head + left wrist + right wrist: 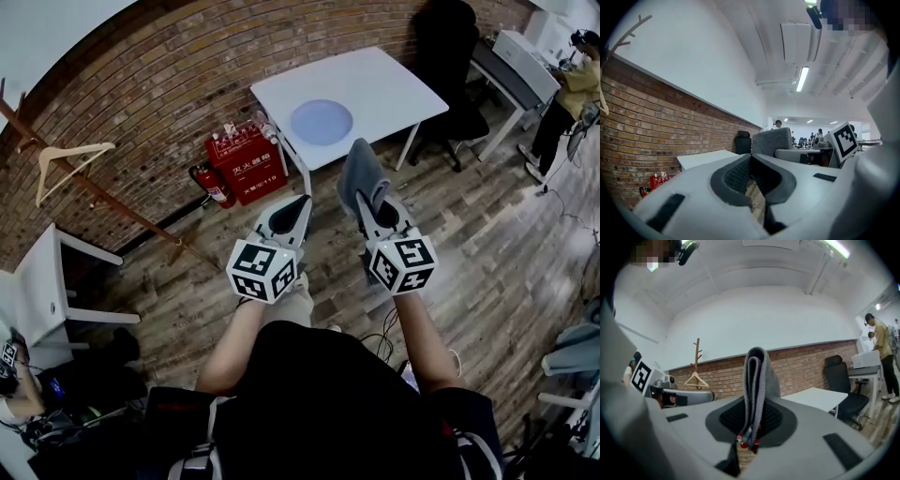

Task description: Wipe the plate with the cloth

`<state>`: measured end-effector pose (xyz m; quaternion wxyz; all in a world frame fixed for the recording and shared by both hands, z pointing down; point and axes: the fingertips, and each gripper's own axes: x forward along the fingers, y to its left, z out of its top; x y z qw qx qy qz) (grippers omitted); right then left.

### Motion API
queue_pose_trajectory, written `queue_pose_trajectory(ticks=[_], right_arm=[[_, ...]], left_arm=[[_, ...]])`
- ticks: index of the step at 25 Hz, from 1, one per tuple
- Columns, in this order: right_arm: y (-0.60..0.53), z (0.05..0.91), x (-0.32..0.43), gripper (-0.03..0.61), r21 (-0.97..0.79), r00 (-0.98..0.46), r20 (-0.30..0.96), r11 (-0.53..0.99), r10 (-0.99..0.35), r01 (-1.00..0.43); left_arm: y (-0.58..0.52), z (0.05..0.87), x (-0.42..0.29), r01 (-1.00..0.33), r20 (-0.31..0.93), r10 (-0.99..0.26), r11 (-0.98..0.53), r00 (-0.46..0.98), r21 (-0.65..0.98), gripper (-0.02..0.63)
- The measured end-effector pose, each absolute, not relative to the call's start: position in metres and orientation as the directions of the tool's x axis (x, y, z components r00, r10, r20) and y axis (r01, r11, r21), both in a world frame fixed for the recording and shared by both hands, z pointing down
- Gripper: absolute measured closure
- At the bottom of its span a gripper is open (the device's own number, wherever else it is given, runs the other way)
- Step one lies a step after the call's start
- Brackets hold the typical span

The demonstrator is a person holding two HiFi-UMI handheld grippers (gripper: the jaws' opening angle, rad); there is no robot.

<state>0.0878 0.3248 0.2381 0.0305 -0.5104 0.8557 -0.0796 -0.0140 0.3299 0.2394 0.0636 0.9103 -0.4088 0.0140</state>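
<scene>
Head view: the right gripper (375,208) pinches a folded grey cloth (360,172) in the air, well apart from the plate (322,122).
The soft, fuzzy cloth stands upright between the jaws. The round, smooth, pale-blue plate lies flat on a white rectangular table (398,89). The left gripper (302,204) has its jaws pressed together on nothing.

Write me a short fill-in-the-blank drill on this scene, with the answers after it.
1. The right gripper is shut on a folded grey ____.
2. The blue plate lies on a white ____.
3. The left gripper has its jaws together, holding ____.
Missing words: cloth; table; nothing.
</scene>
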Motion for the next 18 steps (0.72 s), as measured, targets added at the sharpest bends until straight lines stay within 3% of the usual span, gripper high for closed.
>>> queue_pose_trajectory(ticks=[18], right_arm=[[0.206, 0.247, 0.082, 0.526, -0.194, -0.473, 0.059, 0.455, -0.879, -0.869]], left_arm=[[0.204, 0.243, -0.019, -0.746, 0.101, -0.739, -0.654, 0.666, 0.126, 0.6]])
